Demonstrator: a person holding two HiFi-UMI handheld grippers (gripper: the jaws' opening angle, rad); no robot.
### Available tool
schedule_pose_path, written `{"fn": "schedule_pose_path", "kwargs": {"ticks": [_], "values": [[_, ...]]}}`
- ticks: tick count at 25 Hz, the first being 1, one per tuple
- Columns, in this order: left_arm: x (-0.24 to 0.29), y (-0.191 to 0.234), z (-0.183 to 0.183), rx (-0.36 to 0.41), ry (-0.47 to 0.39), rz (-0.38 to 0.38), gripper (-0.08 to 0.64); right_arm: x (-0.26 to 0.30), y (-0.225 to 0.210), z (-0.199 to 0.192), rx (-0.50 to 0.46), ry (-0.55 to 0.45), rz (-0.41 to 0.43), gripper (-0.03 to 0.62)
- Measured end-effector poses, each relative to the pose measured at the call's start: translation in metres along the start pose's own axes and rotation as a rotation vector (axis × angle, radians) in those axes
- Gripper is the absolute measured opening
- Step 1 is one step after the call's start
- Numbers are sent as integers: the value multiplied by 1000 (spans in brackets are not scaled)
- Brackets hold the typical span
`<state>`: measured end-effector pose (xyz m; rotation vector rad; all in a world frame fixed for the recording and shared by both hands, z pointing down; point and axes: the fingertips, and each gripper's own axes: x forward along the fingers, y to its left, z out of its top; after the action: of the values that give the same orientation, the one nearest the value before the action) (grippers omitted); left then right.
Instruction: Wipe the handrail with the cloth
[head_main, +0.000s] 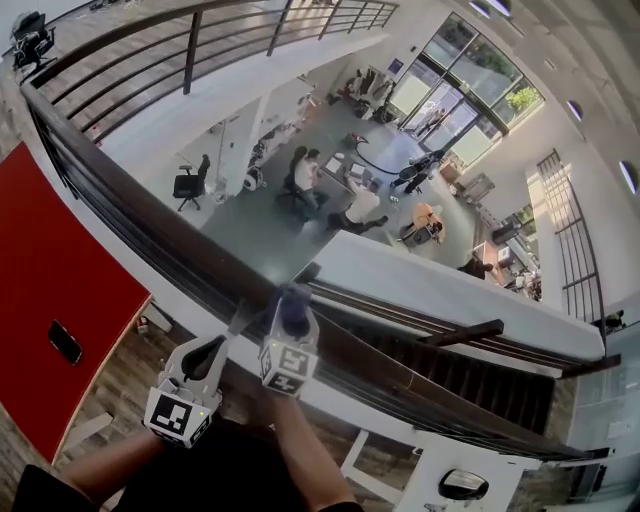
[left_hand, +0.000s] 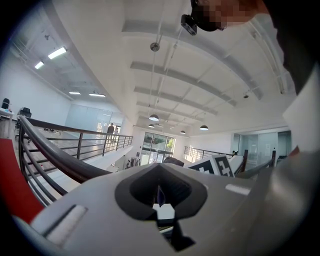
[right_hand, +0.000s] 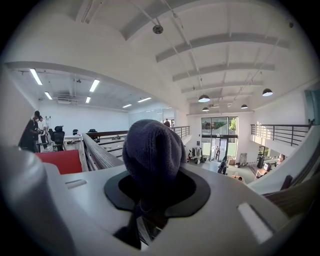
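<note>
Grey knit cloth (right_hand: 152, 150) sits bunched in the right gripper's (head_main: 291, 325) closed fingers, at the dark handrail (head_main: 140, 215). The left gripper (head_main: 225, 342) is pinched together, empty. A snag might pull the cloth loose, dropping it to the far lower floor (head_main: 262, 215).

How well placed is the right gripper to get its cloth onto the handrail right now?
Probably yes. The right gripper holds the cloth in its jaws right over the handrail, with nothing visible between them. Whether cloth and rail already touch I cannot tell.
</note>
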<state>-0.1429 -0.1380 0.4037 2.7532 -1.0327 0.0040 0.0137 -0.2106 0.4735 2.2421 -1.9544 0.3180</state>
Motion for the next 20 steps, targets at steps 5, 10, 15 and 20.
{"fn": "schedule_pose_path", "kwargs": {"ticks": [5,10,15,20], "values": [[-1,-14,5,-3,-26,-69,0,-2,-10,-1,19,3,-29,98],[-3,-19,-1,11,-12,-84,0,-9,-22,-5,20,0,-69,98],[-3,-35,3,85,-36,-126,0,-18,-35,-13,13,-13,-114,97],[-2,-46,-1,77,-6,-149,0,-26,-47,-13,24,-6,-132,97]]}}
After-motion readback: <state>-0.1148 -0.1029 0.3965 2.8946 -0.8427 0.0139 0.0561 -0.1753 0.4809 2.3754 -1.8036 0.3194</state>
